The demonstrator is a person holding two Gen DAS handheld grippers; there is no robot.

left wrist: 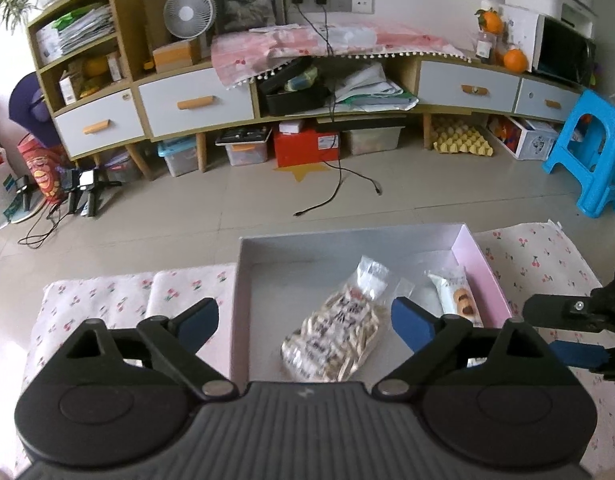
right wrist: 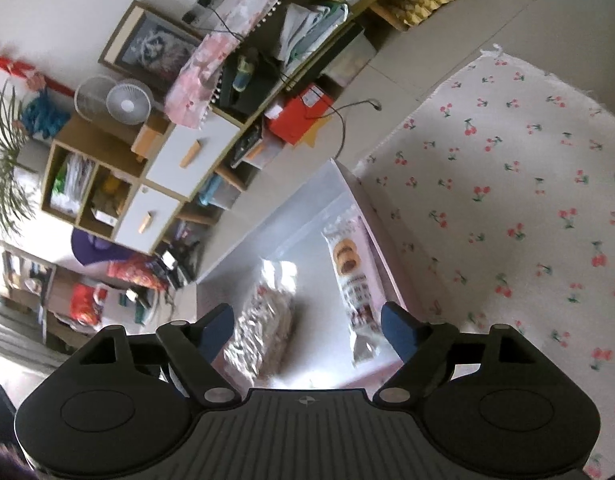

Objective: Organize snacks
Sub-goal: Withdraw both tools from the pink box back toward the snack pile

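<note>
- Left wrist view: a long cabinet (left wrist: 243, 96) with pale drawers lines the far wall, above a tiled floor (left wrist: 227, 208).
- Cherry-print cloth (right wrist: 507, 184) covers the work surface.
- A shallow box (left wrist: 267, 264) on it holds a clear snack bag (left wrist: 339, 332) and a biscuit packet (left wrist: 457, 296).
- Left gripper (left wrist: 305, 322) and right gripper (right wrist: 307, 332) both gape wide, gripping nothing.

Two close wrist views angled down, right one rolled, sharing the box (left wrist: 483, 264).

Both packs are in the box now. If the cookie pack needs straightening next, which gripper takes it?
Right, probably. The right gripper hangs open with the cookie pack just inside its right finger. The left gripper is open over the clear snack bag, further from the cookies.
</note>
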